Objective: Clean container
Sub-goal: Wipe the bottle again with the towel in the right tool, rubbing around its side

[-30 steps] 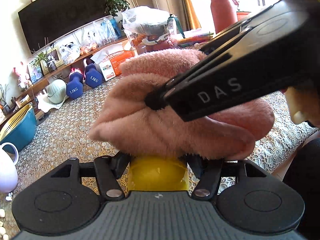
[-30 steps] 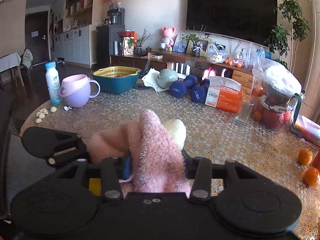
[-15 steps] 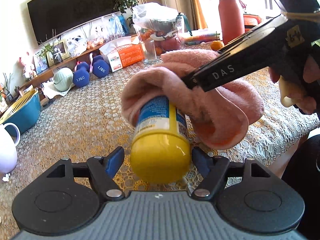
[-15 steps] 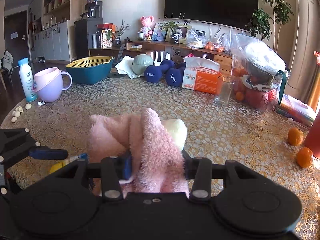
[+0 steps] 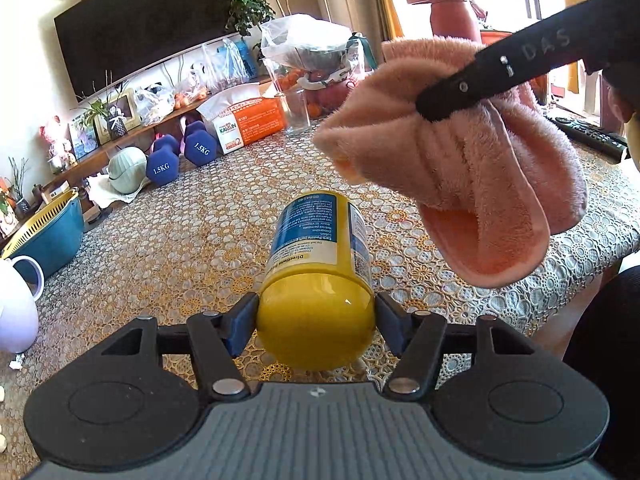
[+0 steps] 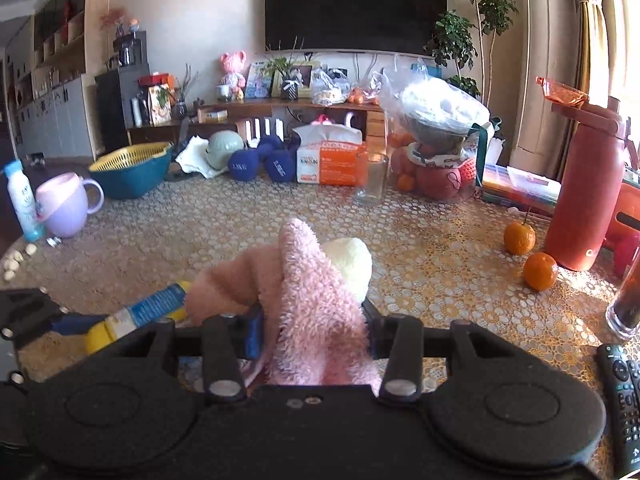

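Note:
A yellow container with a blue and white label lies on its side, pointing away over the lace tablecloth. My left gripper is shut on its yellow near end, a blue pad pressed on each side. Up and to the right of it hangs a bunched pink cloth, clear of the container. My right gripper is shut on that cloth, which fills the jaws and hides a pale fluffy part behind it. In the right wrist view the container shows low at the left.
On the table's far side stand a glass, an orange tissue box, blue dumbbells, a teal basket and a purple mug. Two oranges, a red bottle and a remote lie right.
The cloth, wrapped over the container a second ago, has been drawn off it to the right and up. The left jaws came apart around the container, then shut on it again.

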